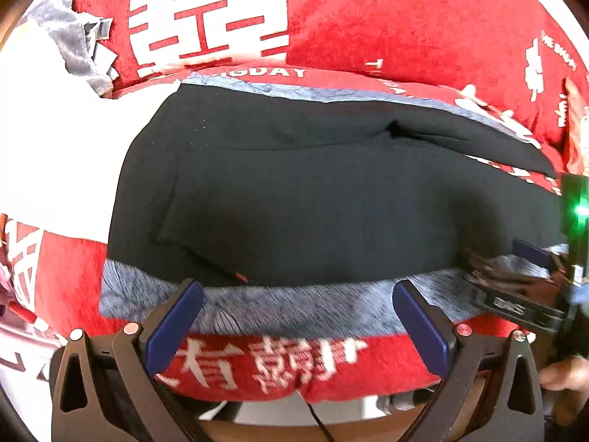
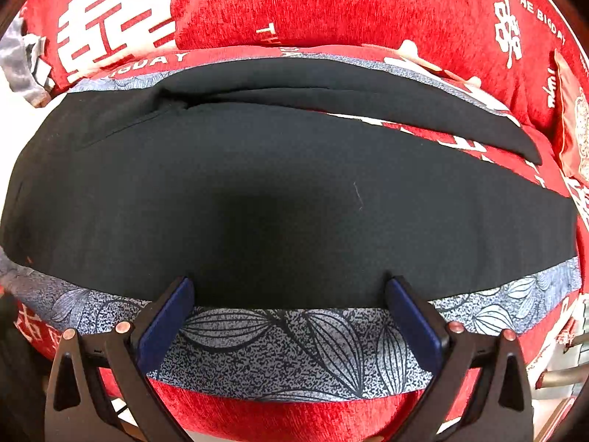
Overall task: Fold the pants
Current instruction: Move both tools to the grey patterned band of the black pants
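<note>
Red plush blanket (image 2: 331, 7) with white characters covers the surface, and on it lies a blue-grey leaf-print cloth (image 2: 294, 350) carrying the black pants (image 2: 294, 191), spread flat with the legs running to the right. My left gripper (image 1: 298, 294) and my right gripper (image 2: 291, 291) both stand wide apart, holding nothing, at the near edge of the pants.

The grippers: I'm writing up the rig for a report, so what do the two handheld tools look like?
Both match: the left gripper and right gripper each have black angular linkage arms with triangular cutouts, round copper-coloured pivot pins, and flat dark-blue finger pads. In the left wrist view, the right tool's black body shows a green light and white lettering, too blurred to read. A thin black cable trails below.
</note>
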